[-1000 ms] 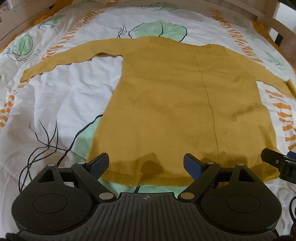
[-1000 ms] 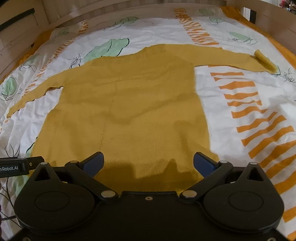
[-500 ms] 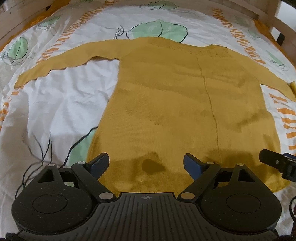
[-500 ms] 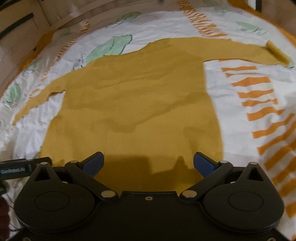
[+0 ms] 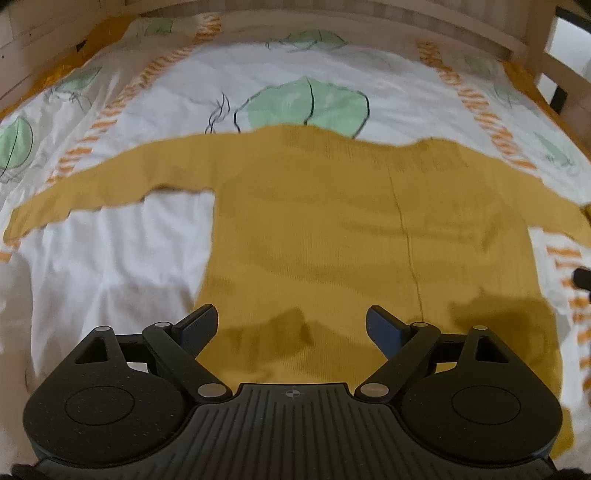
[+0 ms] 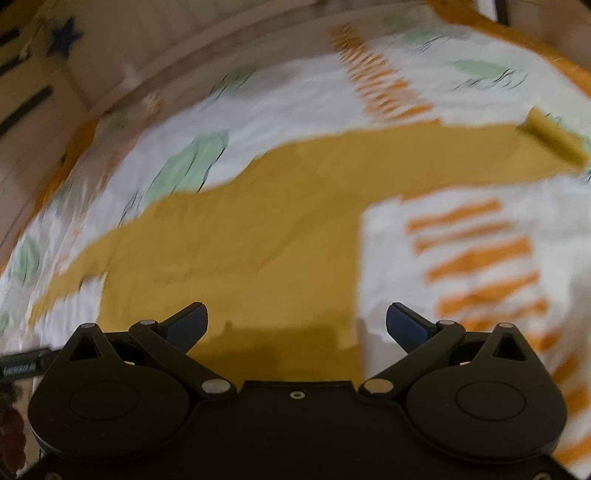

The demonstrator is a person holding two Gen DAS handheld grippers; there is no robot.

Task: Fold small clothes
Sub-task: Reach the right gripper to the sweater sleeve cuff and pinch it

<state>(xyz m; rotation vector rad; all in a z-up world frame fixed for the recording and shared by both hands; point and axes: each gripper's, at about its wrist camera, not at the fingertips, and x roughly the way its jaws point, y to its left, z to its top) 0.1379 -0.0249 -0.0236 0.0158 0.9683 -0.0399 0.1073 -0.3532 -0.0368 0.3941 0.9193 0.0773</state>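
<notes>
no readable writing on the bed

from where i stand, almost nothing can be read. a black bar (image 6: 22, 363) at the left edge of the right wrist view carries pale lettering, too blurred to make out. a small round crosshair mark (image 5: 293, 393) sits on the left gripper's ribbed body. a dark blue star (image 6: 65, 36) shows on the wooden panel.

Home bedroom, wooden bed frame (image 5: 532, 48), leaf-print bedsheet (image 5: 110, 258)

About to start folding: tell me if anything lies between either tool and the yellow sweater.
Nothing visible does. The sweater lies flat on the bedsheet, and the open left tool and right tool hover right over its lower part.
</notes>
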